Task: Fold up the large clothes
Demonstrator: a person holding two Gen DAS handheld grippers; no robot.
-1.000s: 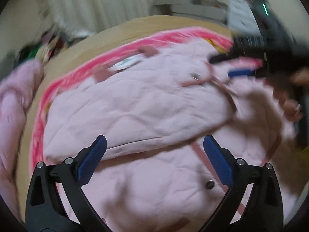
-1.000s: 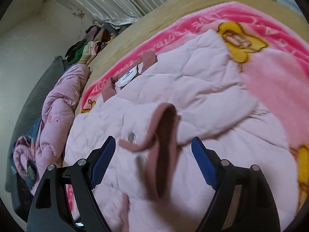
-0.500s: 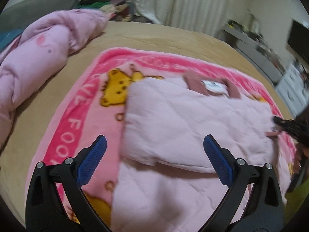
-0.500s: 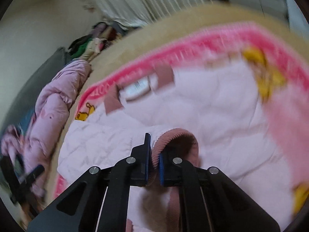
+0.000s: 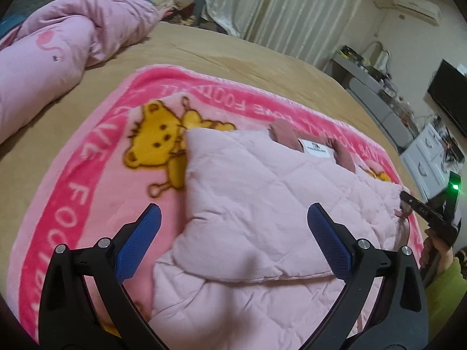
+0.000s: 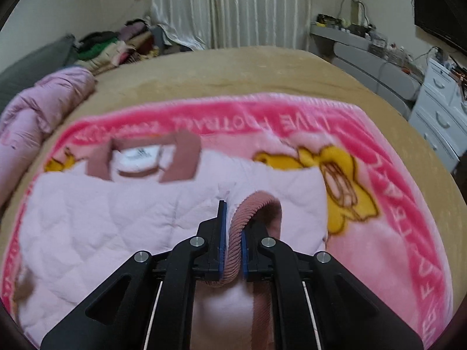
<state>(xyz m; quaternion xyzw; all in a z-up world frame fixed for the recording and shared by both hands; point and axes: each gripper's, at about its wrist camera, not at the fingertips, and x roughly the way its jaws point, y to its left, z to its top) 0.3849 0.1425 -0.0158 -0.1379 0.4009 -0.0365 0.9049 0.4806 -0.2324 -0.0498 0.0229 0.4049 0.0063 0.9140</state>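
Quilted pink jacket [image 6: 111,227] lies spread on a pink bear-print blanket [image 5: 96,180], one sleeve folded across its front. Nearest, the right gripper [image 6: 232,250] pinches its ribbed mauve cuff [image 6: 251,207]; the left gripper [image 5: 233,233] hovers with jaws wide apart, holding nothing. Far left lies a rolled pink duvet [image 5: 58,46].

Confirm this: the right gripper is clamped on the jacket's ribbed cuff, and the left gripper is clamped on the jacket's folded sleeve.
Only the left half is wrong. The left gripper is open, its blue pads spread wide above the pink quilted jacket and holding nothing, as the left wrist view shows. The right gripper is indeed clamped on the ribbed cuff.
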